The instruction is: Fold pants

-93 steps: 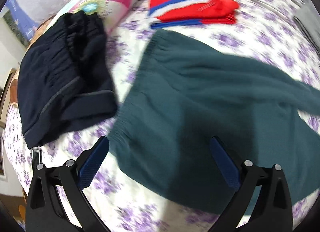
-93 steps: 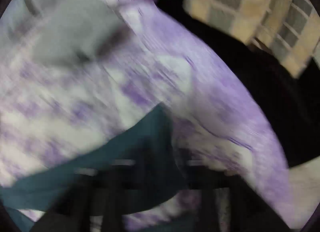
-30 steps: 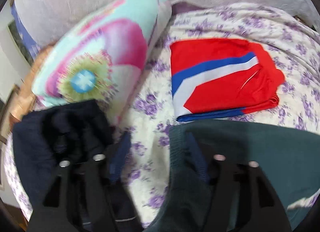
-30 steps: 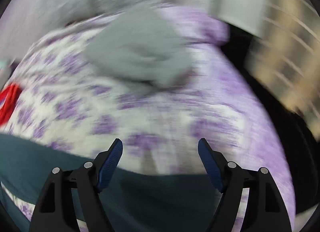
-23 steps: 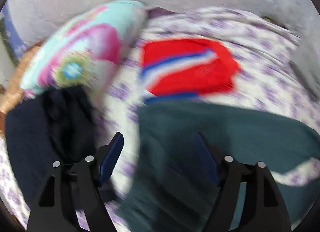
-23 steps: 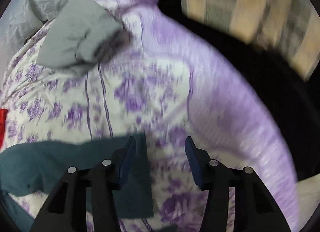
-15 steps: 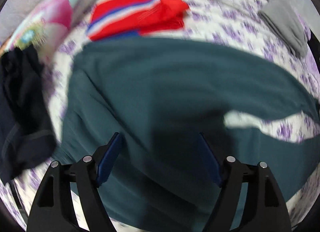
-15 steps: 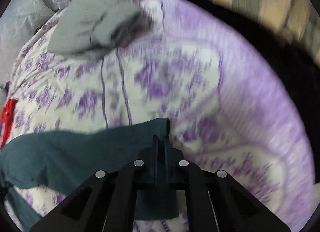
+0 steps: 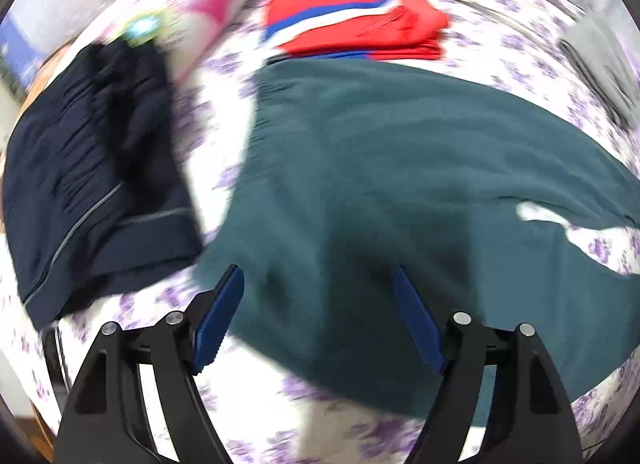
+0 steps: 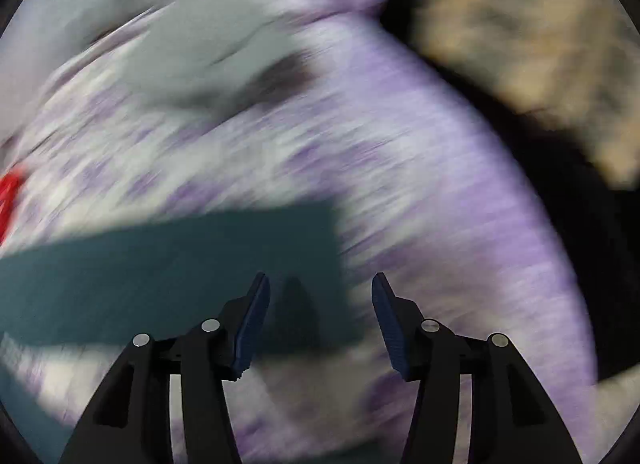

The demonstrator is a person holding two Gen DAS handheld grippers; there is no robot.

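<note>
Two grippers empty, left gripper (image 9: 318,292) wide over teal pants (image 9: 400,184), right gripper (image 10: 320,296) opening at hem.

red shorts (image 9: 356,26), navy garment (image 9: 92,176), pillow (image 9: 200,12) on floral sheet (image 9: 224,104).

Pants (image 9: 400,184) spread on bedspread (image 9: 224,112) before my left gripper (image 9: 318,320), dark garment (image 9: 92,184) left, folded garment (image 9: 356,24) behind, pillow (image 9: 208,4) behind-left.
</note>
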